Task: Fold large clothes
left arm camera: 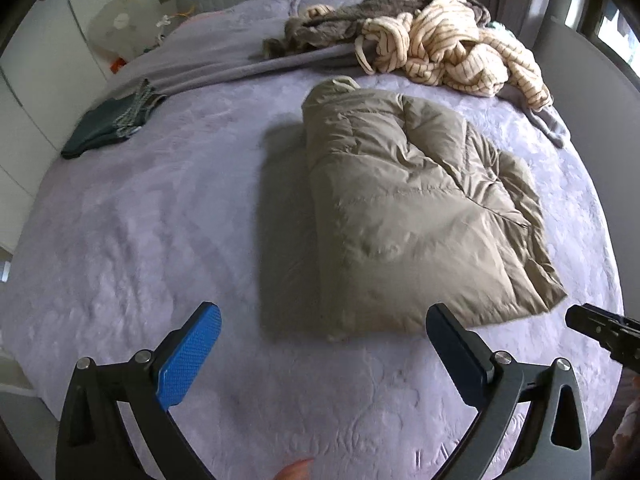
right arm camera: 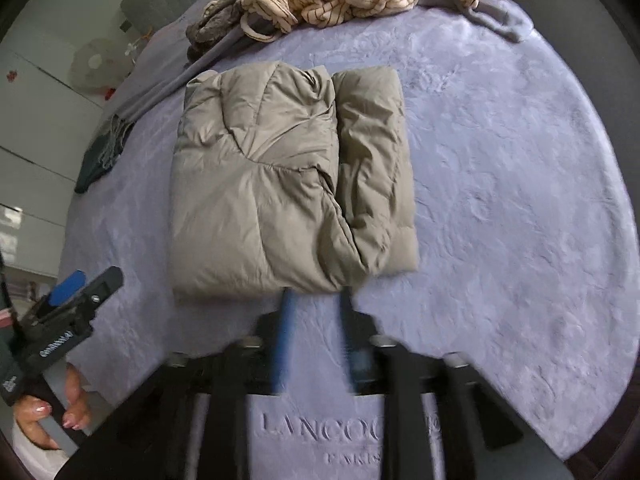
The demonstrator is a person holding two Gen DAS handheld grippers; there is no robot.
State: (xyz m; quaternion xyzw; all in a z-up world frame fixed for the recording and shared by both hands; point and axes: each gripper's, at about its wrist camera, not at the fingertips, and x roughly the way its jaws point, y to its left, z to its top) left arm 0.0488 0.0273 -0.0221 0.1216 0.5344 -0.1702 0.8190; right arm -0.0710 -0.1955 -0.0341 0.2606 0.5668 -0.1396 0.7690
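**Desk:** What fills the frame?

**Photographer:** A bed under a lavender embossed plush bedspread (left arm camera: 168, 216). On its middle lies a folded khaki quilted puffer jacket (left arm camera: 408, 216), a sleeve doubled along its right side.

**Desk:** Behind it?

**Photographer:** A heap of cream striped knit clothing (left arm camera: 452, 48) over grey-brown furry fabric (left arm camera: 320, 28); a folded dark green garment (left arm camera: 104, 126) lies far left.

**Desk:** And the tools?

**Photographer:** The left hand-held gripper (left arm camera: 324, 320) hangs over bare bedspread just short of the jacket's near edge, blue pads spread wide, gripping nothing. The right hand-held gripper (right arm camera: 316, 300) sits at the jacket's near hem, fingers narrow and motion-blurred; I cannot tell whether they pinch cloth.
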